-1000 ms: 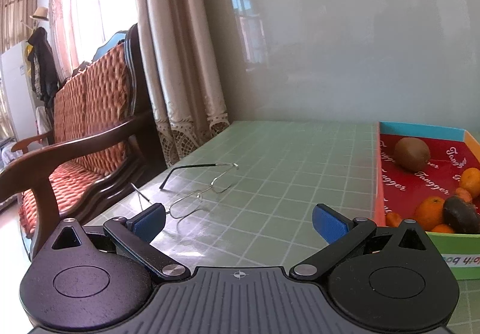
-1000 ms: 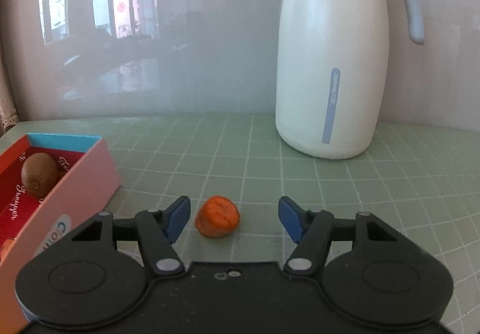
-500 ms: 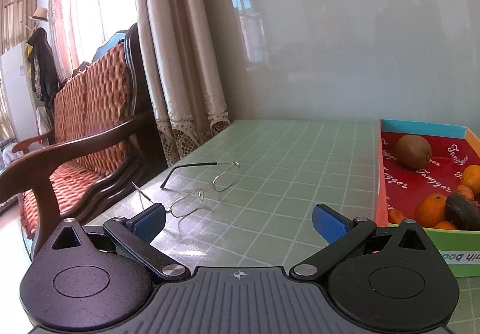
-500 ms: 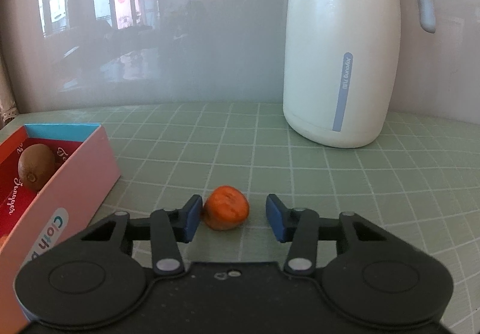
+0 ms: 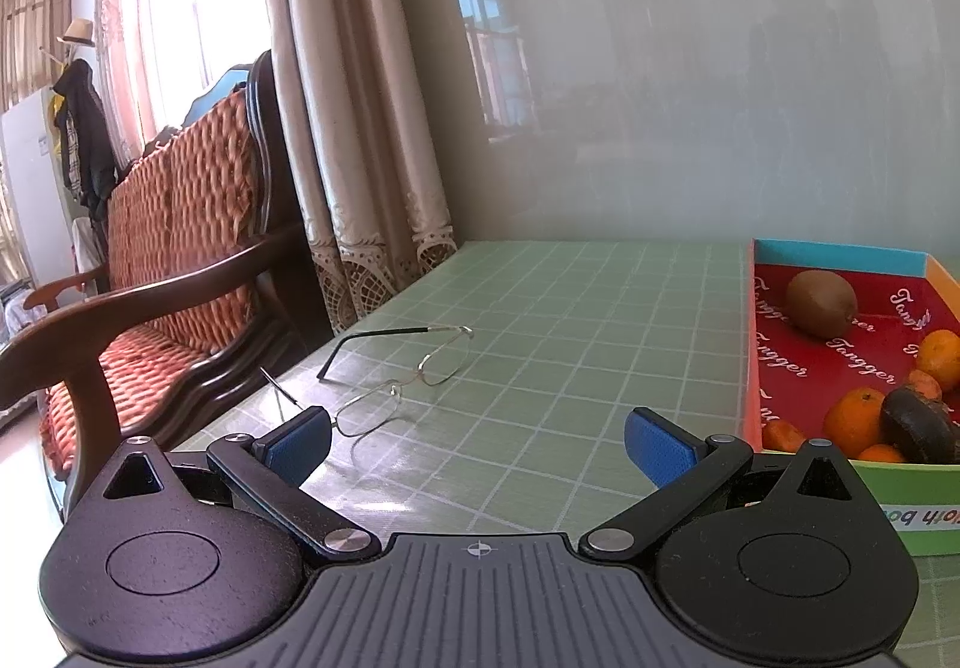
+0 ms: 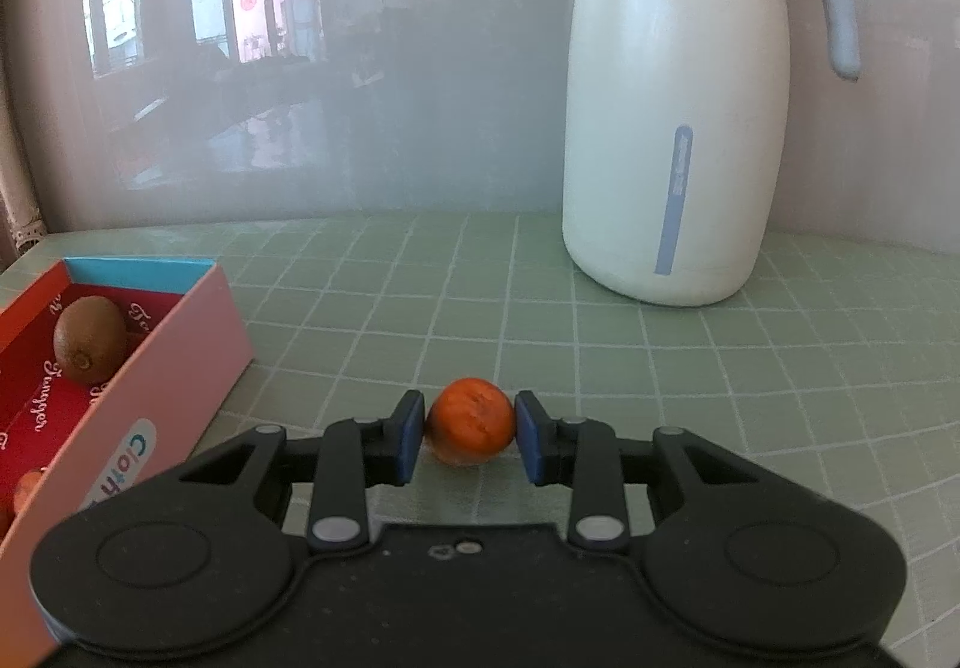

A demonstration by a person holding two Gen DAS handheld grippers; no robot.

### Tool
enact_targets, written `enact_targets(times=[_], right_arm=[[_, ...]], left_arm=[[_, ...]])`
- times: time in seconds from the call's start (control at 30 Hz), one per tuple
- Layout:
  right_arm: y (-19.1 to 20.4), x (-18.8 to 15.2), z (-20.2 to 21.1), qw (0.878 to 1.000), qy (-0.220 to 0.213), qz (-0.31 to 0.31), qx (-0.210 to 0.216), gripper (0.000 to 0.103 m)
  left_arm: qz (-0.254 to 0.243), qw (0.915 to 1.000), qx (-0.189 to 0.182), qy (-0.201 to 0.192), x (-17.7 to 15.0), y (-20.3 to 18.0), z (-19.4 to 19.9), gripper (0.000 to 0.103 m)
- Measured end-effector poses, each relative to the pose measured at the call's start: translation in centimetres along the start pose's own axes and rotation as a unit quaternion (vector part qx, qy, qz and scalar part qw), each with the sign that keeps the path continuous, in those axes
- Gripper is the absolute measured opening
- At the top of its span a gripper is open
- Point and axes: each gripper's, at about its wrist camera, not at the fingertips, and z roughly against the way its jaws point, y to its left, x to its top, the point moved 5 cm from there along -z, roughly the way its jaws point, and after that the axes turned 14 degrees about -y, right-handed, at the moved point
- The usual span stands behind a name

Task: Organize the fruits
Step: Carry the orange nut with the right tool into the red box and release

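Left gripper [image 5: 477,437] is hovering low over the green gridded surface [image 5: 576,320] with its blue pads spread wide and nothing between them, exactly as it was a second ago; a pair of wire-rimmed glasses [image 5: 399,377] is lying just ahead of its left pad, and the fruit box [image 5: 840,473] is sitting at the right edge of this view, already holding a kiwi [image 5: 821,303], several oranges and a dark fruit. In the right wrist view, the right gripper [image 6: 470,437] is closing on a small orange fruit [image 6: 471,429], and both pads are now meeting its sides, whereas a second ago they were standing well apart with the fruit nearer the left pad. The fruit appears to be resting on the surface, between the box at the left and a white thermal jug [image 6: 675,122] further back. Judged from this, the grasp is nearly complete, and a lift followed by a transfer leftward into the box is likely coming next.
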Motion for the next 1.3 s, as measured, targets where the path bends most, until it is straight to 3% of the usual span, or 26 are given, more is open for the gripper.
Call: enact_targets(times=[0.9,1.3], right_arm=[[1.2,3.6,9.2,0.994,-0.067,0.06,0.062,0.031],[4.6,4.0,11.5,0.987,-0.083,0.071,0.116,0.031]], left_arm=[[0.008,0.9998,-0.014,-0.007,1.0,-1.7,0.7,0.103],[-0.002,0.9996,-0.026,-0.015,1.6,-3.2,1.3,0.103]])
